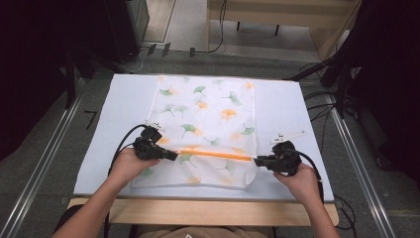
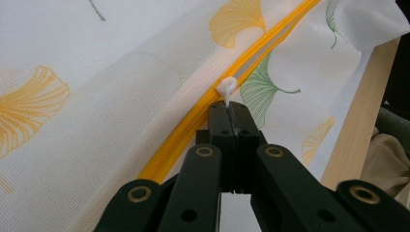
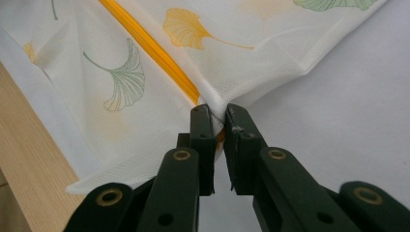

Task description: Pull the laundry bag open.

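Note:
A white mesh bag (image 1: 208,124) printed with green and orange ginkgo leaves lies flat on the table. An orange zipper (image 1: 213,154) runs across its near part. My left gripper (image 1: 174,155) is at the zipper's left end, shut on the small white zipper pull (image 2: 226,89). My right gripper (image 1: 257,161) is at the bag's right edge, shut on the fabric where the zipper (image 3: 159,53) ends. The pinched corner (image 3: 216,110) bunches between its jaws. In the left gripper view the zipper (image 2: 203,108) runs diagonally away from the jaws.
A pale blue mat (image 1: 124,114) covers the table, with a wooden edge (image 1: 198,210) at the near side. Metal rails (image 1: 44,163) run along both sides. Cables and dark stands (image 1: 341,84) sit on the floor beyond the table.

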Demonstrator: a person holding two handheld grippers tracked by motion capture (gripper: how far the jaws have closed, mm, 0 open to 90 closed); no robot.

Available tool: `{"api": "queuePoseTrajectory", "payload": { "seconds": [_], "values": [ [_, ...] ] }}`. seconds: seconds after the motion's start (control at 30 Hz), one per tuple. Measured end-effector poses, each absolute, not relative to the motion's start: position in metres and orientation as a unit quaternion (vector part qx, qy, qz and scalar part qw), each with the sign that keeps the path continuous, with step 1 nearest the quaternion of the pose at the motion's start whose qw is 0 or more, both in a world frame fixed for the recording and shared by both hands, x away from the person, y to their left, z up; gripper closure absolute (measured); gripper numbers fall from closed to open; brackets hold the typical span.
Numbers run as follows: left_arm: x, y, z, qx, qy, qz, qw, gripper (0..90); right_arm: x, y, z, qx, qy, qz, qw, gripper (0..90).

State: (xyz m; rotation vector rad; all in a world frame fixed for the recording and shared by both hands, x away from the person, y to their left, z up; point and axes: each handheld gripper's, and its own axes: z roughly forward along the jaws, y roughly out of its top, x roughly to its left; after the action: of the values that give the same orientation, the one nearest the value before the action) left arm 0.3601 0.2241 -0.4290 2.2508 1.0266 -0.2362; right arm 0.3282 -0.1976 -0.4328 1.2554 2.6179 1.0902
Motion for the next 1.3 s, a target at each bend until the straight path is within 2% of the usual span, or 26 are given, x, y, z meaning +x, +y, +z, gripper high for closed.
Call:
{"api": "queuePoseTrajectory", "payload": {
  "seconds": [0.67, 1.3],
  "values": [
    [0.361, 0.23, -0.429, 0.856, 0.391, -0.095, 0.323, 90.0, 0.328, -0.198, -0.433, 0.402, 0.844, 0.354, 0.019, 84.4],
    [0.357, 0.267, -0.429, 0.845, 0.419, -0.09, 0.319, 90.0, 0.329, -0.197, -0.433, 0.402, 0.846, 0.349, 0.018, 84.5]
  ]
}}
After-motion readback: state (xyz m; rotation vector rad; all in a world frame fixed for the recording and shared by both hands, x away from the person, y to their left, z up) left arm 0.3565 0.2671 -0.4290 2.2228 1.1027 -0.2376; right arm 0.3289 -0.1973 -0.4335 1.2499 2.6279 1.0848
